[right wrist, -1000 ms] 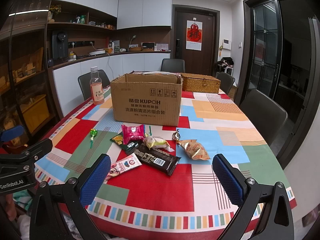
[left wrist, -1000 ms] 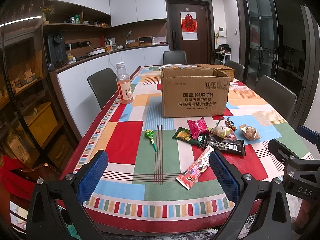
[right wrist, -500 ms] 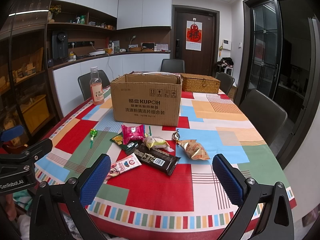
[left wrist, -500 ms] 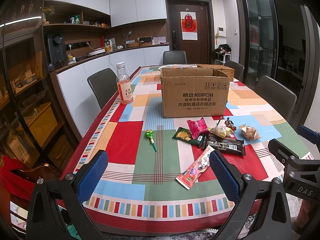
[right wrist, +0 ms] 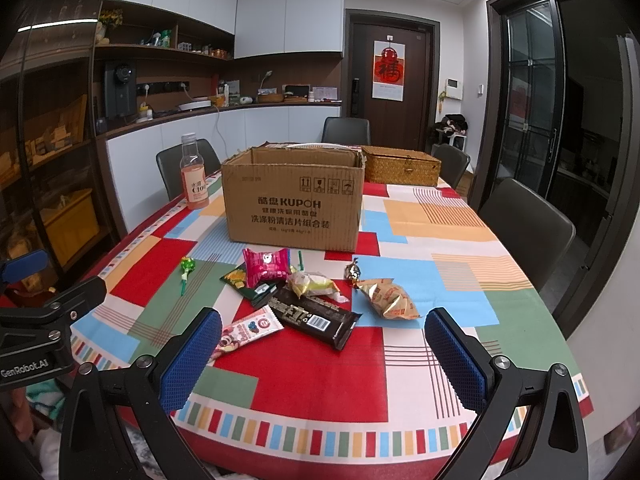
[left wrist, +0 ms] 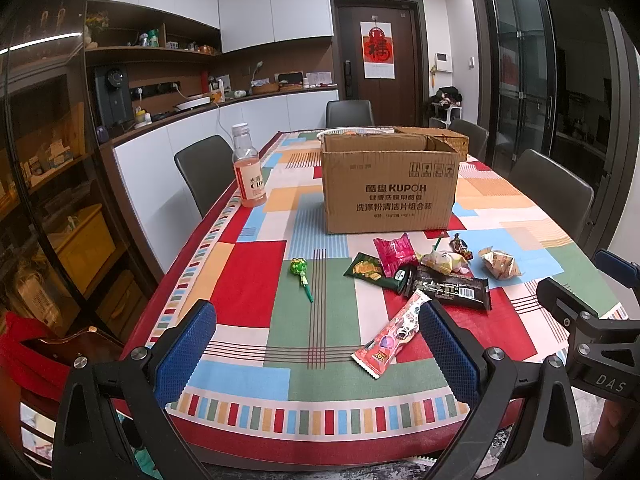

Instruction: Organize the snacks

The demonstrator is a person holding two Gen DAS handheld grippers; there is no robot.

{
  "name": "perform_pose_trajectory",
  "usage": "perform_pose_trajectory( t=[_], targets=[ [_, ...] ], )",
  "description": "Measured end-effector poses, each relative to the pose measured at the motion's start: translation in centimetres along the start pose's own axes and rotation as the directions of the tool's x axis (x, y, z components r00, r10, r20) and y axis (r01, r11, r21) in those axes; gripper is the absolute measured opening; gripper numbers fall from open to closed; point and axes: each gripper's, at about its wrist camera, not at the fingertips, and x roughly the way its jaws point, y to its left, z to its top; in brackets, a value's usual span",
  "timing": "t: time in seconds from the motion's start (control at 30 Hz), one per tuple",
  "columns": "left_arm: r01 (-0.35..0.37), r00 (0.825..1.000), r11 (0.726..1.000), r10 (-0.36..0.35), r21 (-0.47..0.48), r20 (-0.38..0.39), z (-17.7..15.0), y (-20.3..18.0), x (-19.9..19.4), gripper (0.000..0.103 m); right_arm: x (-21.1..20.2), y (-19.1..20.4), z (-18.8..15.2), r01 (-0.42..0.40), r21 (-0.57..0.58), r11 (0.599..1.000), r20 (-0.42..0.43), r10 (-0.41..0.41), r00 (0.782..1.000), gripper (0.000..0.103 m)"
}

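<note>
Several snacks lie on the patchwork tablecloth before an open cardboard box (left wrist: 390,184) (right wrist: 294,208): a green lollipop (left wrist: 300,270) (right wrist: 187,268), a pink packet (left wrist: 394,250) (right wrist: 266,262), a green packet (left wrist: 366,268), a dark chocolate bar (left wrist: 452,288) (right wrist: 314,318), a long pink wafer pack (left wrist: 394,334) (right wrist: 248,330), a yellow-white candy bag (right wrist: 312,284) and a gold packet (left wrist: 500,266) (right wrist: 390,298). My left gripper (left wrist: 316,356) and right gripper (right wrist: 322,358) are both open and empty, held near the table's front edge.
A pink drink bottle (left wrist: 249,174) (right wrist: 194,178) stands left of the box. A wicker basket (right wrist: 402,166) sits behind the box at right. Grey chairs (right wrist: 524,228) ring the table. Each gripper shows at the edge of the other's view.
</note>
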Motion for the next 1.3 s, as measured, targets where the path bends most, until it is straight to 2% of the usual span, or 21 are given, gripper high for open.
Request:
perform_pose_trajectory(
  t=[0.37, 0.47, 0.6, 0.83, 0.97, 1.3],
  targets=[
    [0.027, 0.999, 0.999, -0.025, 0.039, -0.047, 0.5, -0.6, 1.8, 0.102, 1.6, -0.3, 0.2, -0.041, -0.018, 0.999, -0.039, 0.041, 0.998, 0.103],
    [0.052, 0.997, 0.997, -0.048, 0.060, -0.066, 0.7, -1.0, 2.7, 0.102, 2.6, -0.3, 0.2, -0.054, -0.033, 0.998, -0.059, 0.052, 0.997, 0.102],
    [0.097, 0.992, 0.989, -0.086, 0.112, -0.096, 0.9, -2.0, 4.3, 0.097, 4.6, -0.3, 0.4, -0.071, -0.086, 0.994, -0.091, 0.063, 0.994, 0.102],
    [0.199, 0.971, 0.960, -0.166, 0.198, -0.171, 0.7, -4.7, 7.3, 0.088, 7.5, -0.2, 0.4, -0.093, -0.236, 0.967, -0.128, 0.064, 0.990, 0.100],
    [0.238, 0.958, 0.943, -0.188, 0.234, -0.217, 0.4, -6.0, 9.1, 0.081, 9.4, -0.1, 0.1, -0.124, -0.309, 0.943, -0.157, 0.078, 0.984, 0.098],
    [0.326, 0.906, 0.911, -0.225, 0.252, -0.358, -0.5, -8.1, 13.8, 0.070, 14.3, 0.1, -0.4, -0.252, -0.390, 0.886, -0.258, 0.157, 0.953, 0.090]
  ],
)
